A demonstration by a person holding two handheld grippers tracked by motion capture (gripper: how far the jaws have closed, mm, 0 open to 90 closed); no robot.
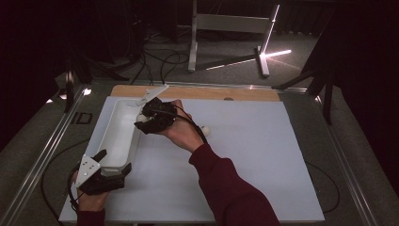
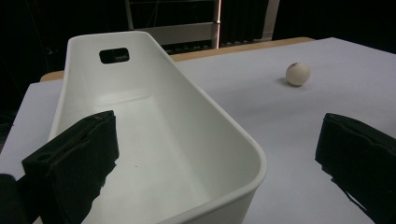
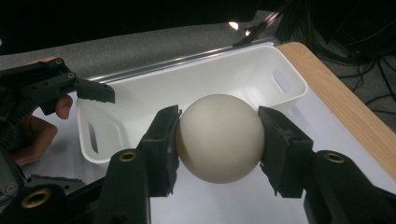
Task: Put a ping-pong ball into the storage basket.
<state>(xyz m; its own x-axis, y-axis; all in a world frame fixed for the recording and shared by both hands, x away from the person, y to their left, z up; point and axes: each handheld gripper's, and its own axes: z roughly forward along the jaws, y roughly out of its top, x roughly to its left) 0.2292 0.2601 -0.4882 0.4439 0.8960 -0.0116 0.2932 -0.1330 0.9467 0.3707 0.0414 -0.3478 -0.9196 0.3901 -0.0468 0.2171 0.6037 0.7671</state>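
The white ball sits clamped between the two fingers of the right gripper, one pad pressed on each side. In the high view the right gripper hangs at the far end of the white bin, at its right rim, so the ball appears poised just at or above the bin's edge rather than inside it. The bin looks empty in the left gripper view: a bare floor, plain walls and a handle slot at the far end. A second white ball lies on the counter to the right of the bin, well apart from it; in the high view the second ball shows just past the right wrist.

By this reading the work is at its start: no ball is in the bin yet, one is ready to drop, and one is left to fetch.

The left gripper is at the bin's near end with its fingers wide apart, one inside the near wall and one outside, not closed on it.

The second ball bears a small dark mark, too small to read. No other writing is legible on the bin or counter.
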